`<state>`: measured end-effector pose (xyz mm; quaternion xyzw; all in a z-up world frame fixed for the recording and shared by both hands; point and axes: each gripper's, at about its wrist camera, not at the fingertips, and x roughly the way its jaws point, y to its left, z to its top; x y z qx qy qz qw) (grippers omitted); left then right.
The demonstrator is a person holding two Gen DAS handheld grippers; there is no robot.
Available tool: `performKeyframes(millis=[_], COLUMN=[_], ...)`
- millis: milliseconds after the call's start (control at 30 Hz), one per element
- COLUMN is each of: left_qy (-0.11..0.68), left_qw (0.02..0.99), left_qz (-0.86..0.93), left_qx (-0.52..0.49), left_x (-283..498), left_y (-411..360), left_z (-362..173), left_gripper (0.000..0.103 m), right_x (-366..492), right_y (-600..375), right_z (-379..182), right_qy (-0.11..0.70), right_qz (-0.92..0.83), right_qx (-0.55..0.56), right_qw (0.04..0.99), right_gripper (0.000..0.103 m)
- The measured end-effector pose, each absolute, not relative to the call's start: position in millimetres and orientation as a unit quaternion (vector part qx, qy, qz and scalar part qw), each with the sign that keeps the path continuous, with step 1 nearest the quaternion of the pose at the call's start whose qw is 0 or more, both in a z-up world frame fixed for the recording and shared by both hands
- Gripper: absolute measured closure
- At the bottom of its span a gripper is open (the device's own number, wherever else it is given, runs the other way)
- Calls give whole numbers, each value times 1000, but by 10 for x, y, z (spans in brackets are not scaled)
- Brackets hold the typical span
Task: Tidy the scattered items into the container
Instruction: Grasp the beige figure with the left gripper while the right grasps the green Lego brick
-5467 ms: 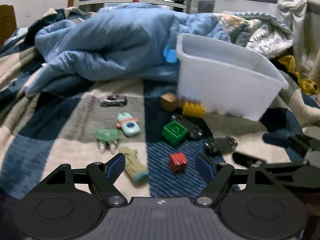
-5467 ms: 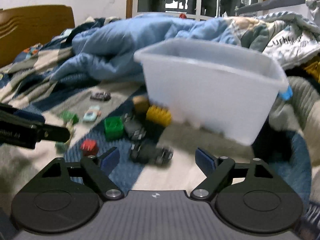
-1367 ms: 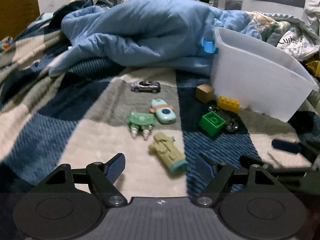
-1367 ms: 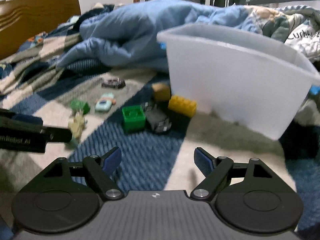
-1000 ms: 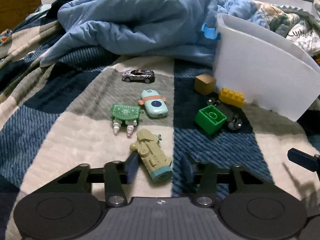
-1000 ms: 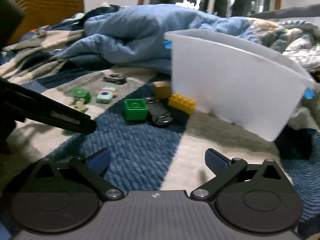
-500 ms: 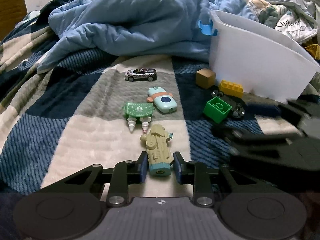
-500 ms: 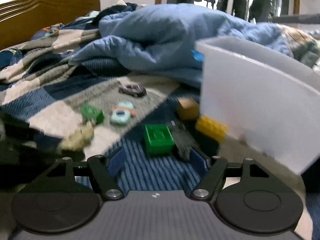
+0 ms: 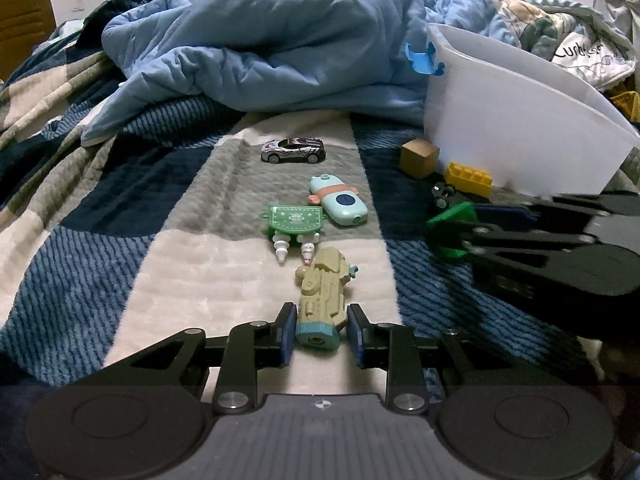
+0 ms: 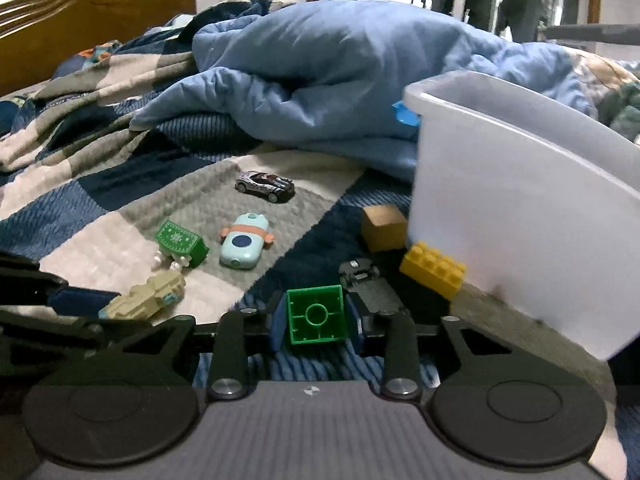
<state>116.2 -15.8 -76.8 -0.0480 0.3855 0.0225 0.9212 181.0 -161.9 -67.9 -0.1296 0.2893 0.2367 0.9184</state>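
Observation:
My left gripper (image 9: pixel 320 336) is shut on the teal end of a tan toy (image 9: pixel 322 300) lying on the blanket. My right gripper (image 10: pixel 316 320) is shut on a green block (image 10: pixel 317 314); it also shows in the left wrist view (image 9: pixel 450 226). The white bin (image 10: pixel 520 200) stands at the right, also in the left wrist view (image 9: pixel 516 120). Loose on the blanket lie a toy car (image 9: pixel 293 149), a light-blue toy (image 9: pixel 340 204), a green toy (image 9: pixel 294 220), a tan cube (image 9: pixel 418 157), a yellow brick (image 9: pixel 469 178) and a black car (image 10: pixel 370 284).
A rumpled blue duvet (image 9: pixel 272 48) is heaped behind the toys and against the bin's left side. A wooden headboard (image 10: pixel 80 12) stands at the far left. The checked blanket (image 9: pixel 120 208) stretches to the left of the toys.
Both grippers moved in and closed: the left on the tan toy, the right on the green block. The right gripper now lies close at the left gripper's right.

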Motion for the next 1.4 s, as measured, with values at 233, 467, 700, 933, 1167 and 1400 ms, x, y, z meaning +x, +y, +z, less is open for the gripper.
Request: performKeyframes(millis=[233,467,700,933,1167,1400], left_qy=[378,383,388,389,385,388], left_qw=[924,922,920,920,922,921], left_qz=[14,13,16,12,-5,2], left_qx=[-47,-42,-43,-50,-40,-36], left_x=[1121,1147,1210,1330,1290,1372], left_y=[-246,-395,-371,-390,-433,-416], left_z=[-660,-702,-799,-776,-701,-725], left_gripper=[71,71,70,71,72,72], right_x=[1527,1491,1617,1681,1655,1760], right_y=[-1922,-2150,-2158,-2164,-2187,-2165], right_z=[-607,-719,-828,-850,-835,-858], right_qy=[291,323,326,324,312,316], right_qz=[213,183,180,174,181,169], right_qx=[-111,-98,-79,-67,-68,-62], right_qw=[926,923,925,928,930,932], right_gripper=[68,67,65,56,66,42])
